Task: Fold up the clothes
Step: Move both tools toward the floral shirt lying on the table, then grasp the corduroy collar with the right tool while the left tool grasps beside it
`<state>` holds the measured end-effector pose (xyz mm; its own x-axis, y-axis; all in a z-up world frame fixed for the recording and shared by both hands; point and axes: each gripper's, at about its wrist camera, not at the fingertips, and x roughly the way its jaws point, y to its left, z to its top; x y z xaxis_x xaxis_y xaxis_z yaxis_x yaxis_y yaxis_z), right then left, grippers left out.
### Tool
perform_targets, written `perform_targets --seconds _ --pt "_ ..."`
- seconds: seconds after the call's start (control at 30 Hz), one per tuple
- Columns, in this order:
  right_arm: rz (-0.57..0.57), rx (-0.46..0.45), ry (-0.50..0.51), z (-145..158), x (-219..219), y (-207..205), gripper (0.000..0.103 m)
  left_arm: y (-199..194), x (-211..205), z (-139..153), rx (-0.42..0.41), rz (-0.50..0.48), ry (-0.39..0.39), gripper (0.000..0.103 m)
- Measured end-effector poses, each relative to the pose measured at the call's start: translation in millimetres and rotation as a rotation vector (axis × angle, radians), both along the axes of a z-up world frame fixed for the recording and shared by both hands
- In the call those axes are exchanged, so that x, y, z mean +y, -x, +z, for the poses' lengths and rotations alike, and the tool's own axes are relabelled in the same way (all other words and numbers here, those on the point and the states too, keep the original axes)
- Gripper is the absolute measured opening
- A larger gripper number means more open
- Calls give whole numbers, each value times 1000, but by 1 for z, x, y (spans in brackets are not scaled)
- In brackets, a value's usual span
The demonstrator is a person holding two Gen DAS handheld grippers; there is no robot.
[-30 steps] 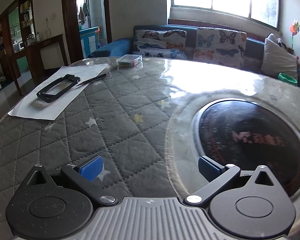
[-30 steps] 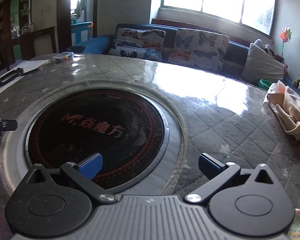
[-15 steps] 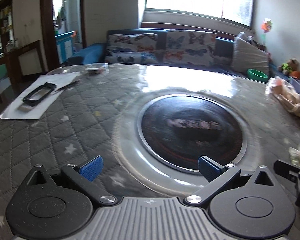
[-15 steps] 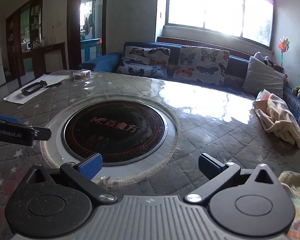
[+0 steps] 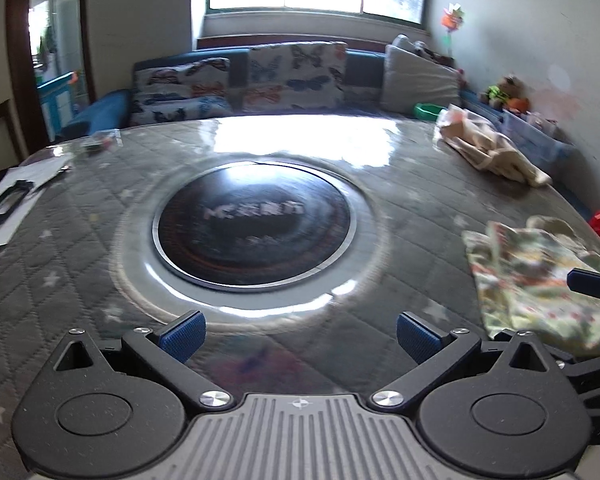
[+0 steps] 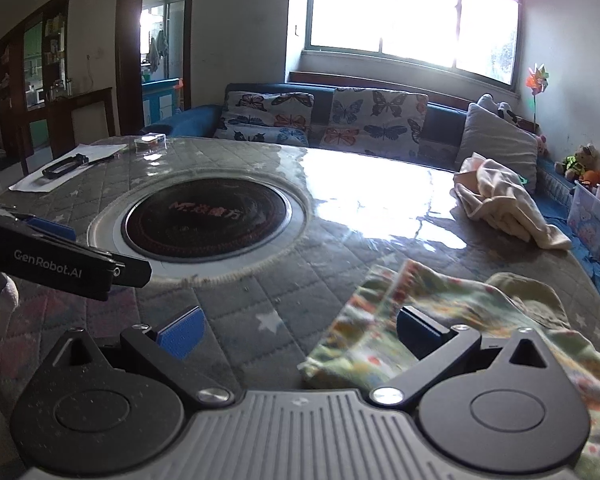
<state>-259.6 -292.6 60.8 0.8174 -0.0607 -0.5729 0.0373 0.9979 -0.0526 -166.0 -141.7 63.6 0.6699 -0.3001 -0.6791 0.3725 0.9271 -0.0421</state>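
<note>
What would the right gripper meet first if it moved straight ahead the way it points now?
Probably the patterned garment: the open right gripper already has one blue pad over its near edge, the other over bare table cover. Depth is unclear.

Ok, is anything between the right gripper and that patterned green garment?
Nothing visible. The open right gripper is at the crumpled green floral garment, its right finger already over the cloth's near edge.

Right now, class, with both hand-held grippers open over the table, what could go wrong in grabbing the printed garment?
1. The printed garment lies crumpled, so the right hand-held gripper might pinch several layers.
2. It sits near the table edge and might slide off.
3. The left hand-held gripper hovers close; they might collide.
</note>
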Motion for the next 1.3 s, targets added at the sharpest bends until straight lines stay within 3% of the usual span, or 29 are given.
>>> perform_targets --seconds 0.9,1.1,1.3 --pt "-174 -13 -11 11 -78 5 103 -1 -58 19 29 -97 -8 103" --pt "-246 0 16 11 -114 -2 101 4 -89 15 42 -168 -15 103" --pt "-335 36 -7 6 -161 -15 93 0 -131 8 63 -246 -18 99"
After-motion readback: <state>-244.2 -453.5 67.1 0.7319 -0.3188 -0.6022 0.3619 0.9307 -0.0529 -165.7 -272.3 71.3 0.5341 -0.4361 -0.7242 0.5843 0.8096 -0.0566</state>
